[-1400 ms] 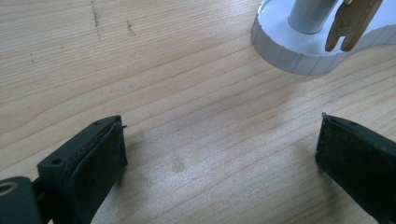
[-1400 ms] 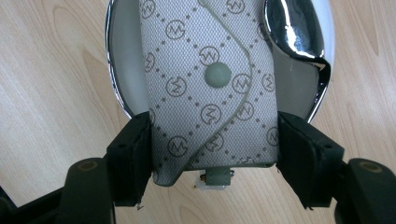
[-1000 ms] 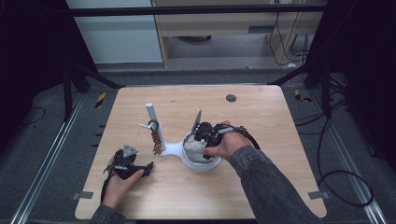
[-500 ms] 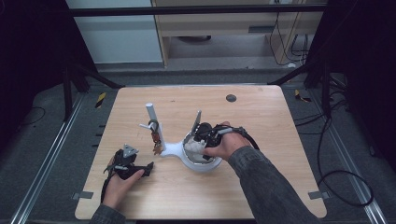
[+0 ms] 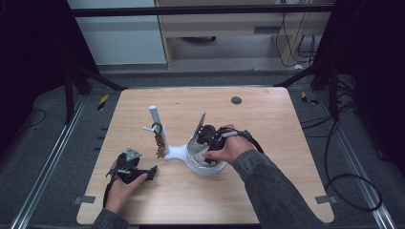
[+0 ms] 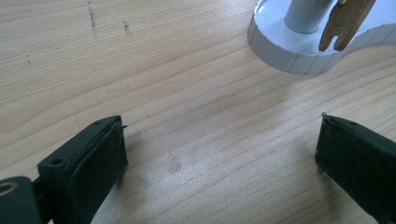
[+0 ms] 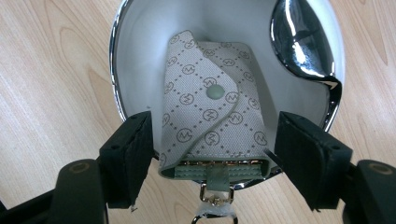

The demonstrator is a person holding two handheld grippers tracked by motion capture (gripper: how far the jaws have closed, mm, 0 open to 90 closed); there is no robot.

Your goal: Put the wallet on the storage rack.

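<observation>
High view: the right gripper (image 5: 203,143) hangs over the white dish (image 5: 206,168), dropping off a pouch.

Left gripper view: the left gripper (image 6: 219,154) rests wide open, idle.

Right gripper view: its 2 jaws have just been opening, flanking the pouch (image 7: 212,126) lying in the dish.

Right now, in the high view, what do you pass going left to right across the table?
Left gripper → white post with hanging keys → white dish → right gripper → dark round spot.

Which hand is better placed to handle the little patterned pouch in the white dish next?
Right. Its tongs have just opened astride the pouch in the dish; the left tongs rest open on bare table.
</observation>
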